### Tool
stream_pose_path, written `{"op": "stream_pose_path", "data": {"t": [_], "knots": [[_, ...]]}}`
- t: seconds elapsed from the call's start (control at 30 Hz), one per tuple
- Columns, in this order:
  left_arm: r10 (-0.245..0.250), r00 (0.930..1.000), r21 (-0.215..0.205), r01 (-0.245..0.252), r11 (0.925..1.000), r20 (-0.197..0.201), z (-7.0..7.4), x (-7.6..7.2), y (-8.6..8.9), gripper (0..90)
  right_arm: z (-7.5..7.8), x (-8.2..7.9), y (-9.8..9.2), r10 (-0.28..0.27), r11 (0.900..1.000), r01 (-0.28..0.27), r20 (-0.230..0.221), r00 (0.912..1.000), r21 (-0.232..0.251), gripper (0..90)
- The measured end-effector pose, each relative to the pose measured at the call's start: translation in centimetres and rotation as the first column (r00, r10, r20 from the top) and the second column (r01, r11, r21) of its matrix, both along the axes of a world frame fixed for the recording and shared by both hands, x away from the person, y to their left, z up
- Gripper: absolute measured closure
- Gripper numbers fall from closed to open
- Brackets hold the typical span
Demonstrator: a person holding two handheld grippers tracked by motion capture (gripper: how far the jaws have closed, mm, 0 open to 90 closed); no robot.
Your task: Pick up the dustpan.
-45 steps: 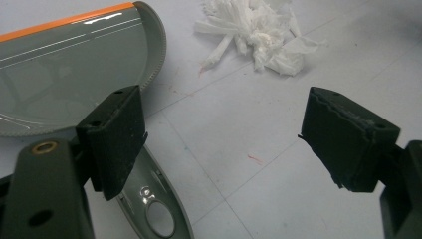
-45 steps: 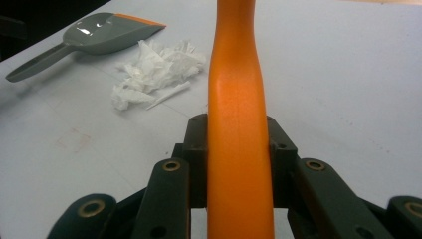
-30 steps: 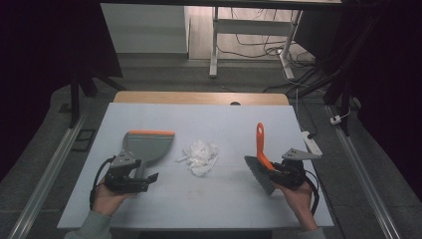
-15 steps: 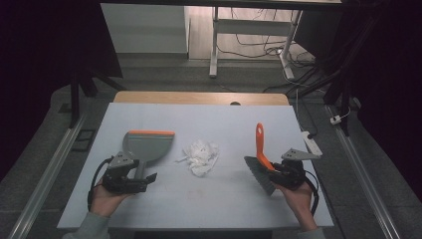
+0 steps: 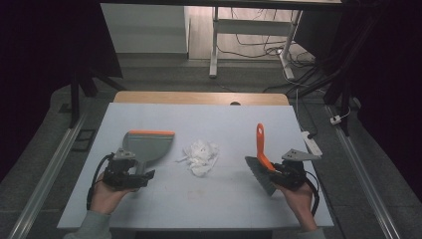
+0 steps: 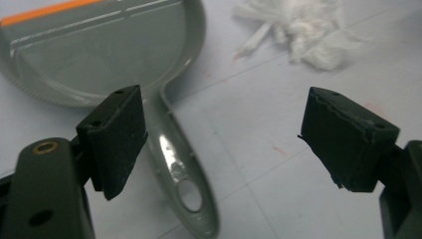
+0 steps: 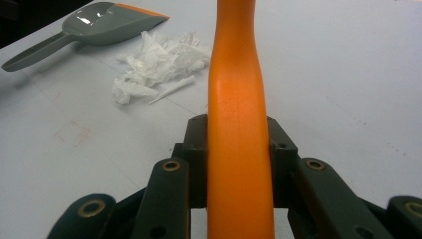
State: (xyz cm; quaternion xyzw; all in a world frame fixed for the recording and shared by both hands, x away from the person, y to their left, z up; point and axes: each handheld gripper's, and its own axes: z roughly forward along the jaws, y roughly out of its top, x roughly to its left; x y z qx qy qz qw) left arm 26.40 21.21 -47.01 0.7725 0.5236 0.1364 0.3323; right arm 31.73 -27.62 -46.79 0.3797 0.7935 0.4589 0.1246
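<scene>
The tissue (image 5: 200,156) is lying crumpled near the middle of the table (image 5: 199,204), and I am watching it sit apart from both tools. To its left the dustpan (image 5: 146,144) is resting flat, its orange edge turned away from me and its grey handle pointing back toward my left hand (image 5: 107,196). In the left gripper view that handle (image 6: 181,172) is lying on the table between the jaws, just beside the left-hand pad (image 6: 117,134), with the tissue (image 6: 301,30) showing past the other pad.

My left gripper (image 5: 130,175) is standing released, its jaws spread wide over the handle and closing on nothing.

On the other side, my right gripper (image 5: 278,172) is grasping the brush (image 5: 262,159) by its orange handle. In the right gripper view the jaws are pressing in on either side of that handle (image 7: 236,124), which is running straight up the middle, with the tissue (image 7: 159,62) and dustpan (image 7: 99,22) lying farther off to the left. From above, the grey bristles are angling down toward the table by my right hand (image 5: 296,204), well to the right of the tissue.
</scene>
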Motion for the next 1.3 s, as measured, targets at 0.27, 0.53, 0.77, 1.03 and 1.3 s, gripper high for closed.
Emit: {"op": "stream_pose_path", "data": {"t": [0.27,0.53,0.77,1.03,1.3], "knots": [[0.100,0.9926,0.003,-0.100,0.9949,-0.069,-0.7,2.1,0.7,18.4,-0.2,0.4,0.0,0.002,1.000,-0.002,-0.005,1.0000,0.000,70.2],[0.145,0.9823,0.058,-0.139,0.9886,-0.118,-2.3,3.1,0.8,19.0,-0.1,0.4,0.3,0.005,1.000,-0.005,-0.002,1.0000,-0.006,70.2],[0.148,0.9745,0.064,-0.139,0.9883,-0.169,-3.8,3.7,0.5,19.6,0.0,0.3,0.3,0.003,1.000,-0.003,0.003,1.0000,-0.005,70.2],[0.188,0.9673,0.067,-0.178,0.9817,-0.171,-4.6,4.0,0.5,23.6,0.1,0.0,0.3,0.009,1.000,-0.009,0.007,0.9999,0.005,70.2],[0.193,0.9632,0.018,-0.193,0.9811,-0.188,-5.3,4.7,1.3,34.9,0.2,-0.1,0.4,0.000,1.000,0.000,0.007,1.0000,-0.005,70.2]]}}
